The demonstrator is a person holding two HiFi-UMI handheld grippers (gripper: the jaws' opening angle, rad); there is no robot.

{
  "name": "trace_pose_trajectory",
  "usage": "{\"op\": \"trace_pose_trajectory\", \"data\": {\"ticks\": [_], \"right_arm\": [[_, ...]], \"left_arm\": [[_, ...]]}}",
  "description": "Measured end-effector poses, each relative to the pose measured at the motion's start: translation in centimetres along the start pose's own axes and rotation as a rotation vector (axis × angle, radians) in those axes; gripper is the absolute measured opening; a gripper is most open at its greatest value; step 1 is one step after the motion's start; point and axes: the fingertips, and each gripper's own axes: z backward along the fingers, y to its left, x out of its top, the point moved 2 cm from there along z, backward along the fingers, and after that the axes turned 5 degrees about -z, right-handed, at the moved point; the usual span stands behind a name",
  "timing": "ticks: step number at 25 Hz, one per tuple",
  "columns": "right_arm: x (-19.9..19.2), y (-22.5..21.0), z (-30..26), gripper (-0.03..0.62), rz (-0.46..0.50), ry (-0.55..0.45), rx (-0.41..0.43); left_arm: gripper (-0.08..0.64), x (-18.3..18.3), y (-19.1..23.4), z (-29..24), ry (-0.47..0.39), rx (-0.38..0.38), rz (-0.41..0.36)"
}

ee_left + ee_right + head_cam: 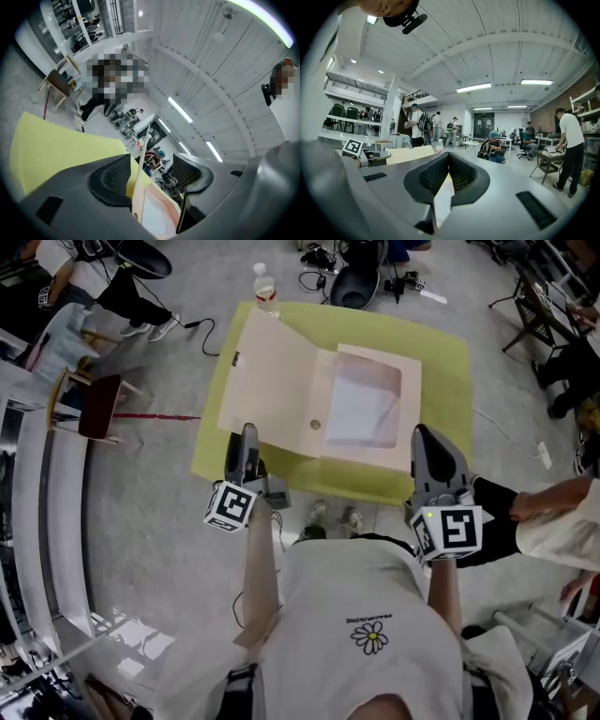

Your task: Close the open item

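Note:
A pale pink folder [277, 381] lies open on the yellow-green table [450, 362], with its left cover spread and a white sheet in the right half. My left gripper [247, 432] is at the folder's near left edge. In the left gripper view its jaws [152, 171] stand wide apart; the cover's thin edge [142, 183] rises between them, close to the left pad, and the right pad is well clear of it. My right gripper [424, 434] is at the folder's near right corner. Its tips [449, 157] meet, and pale folder surface [440, 201] shows below them.
A water bottle [266, 289] stands at the table's far left corner. On the floor to the left is a dark red chair [98, 407], and beyond the table a black office chair [361, 277]. A person's leg [544, 521] reaches in at the right. Cables lie on the floor.

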Motion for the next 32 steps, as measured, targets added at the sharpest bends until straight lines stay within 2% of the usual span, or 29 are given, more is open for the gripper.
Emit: {"op": "trace_pose_trajectory", "data": {"ticks": [5,8,12,16,25,30,32], "right_arm": [[-0.3,-1.5,1.3,0.014,0.010,-0.008,-0.063],[-0.6,-2.2,2.2,0.014,0.004,-0.004,-0.094],[-0.9,-3.1,2.8,0.014,-0.005,0.010,-0.124],[-1.0,-3.8,3.3,0.014,-0.027,0.013,-0.149],[-1.6,-3.3,3.0,0.014,-0.025,0.034,-0.149],[-1.5,-3.2,3.1,0.014,-0.025,0.037,-0.146],[-1.7,-3.3,3.0,0.014,-0.028,0.040,-0.146]], "left_arm": [[0.259,-2.2,-0.1,-1.4,0.074,-0.043,0.024],[0.226,-3.1,0.0,-1.7,0.088,-0.052,0.054],[0.198,-4.2,0.0,-2.2,0.130,-0.061,0.055],[0.128,-4.6,0.6,-2.2,0.151,-0.018,-0.002],[0.057,-4.4,0.7,-2.2,0.181,0.010,-0.060],[0.038,-4.3,0.4,-2.1,0.193,0.021,-0.135],[0.029,-4.3,0.5,-2.1,0.209,0.048,-0.187]]}}
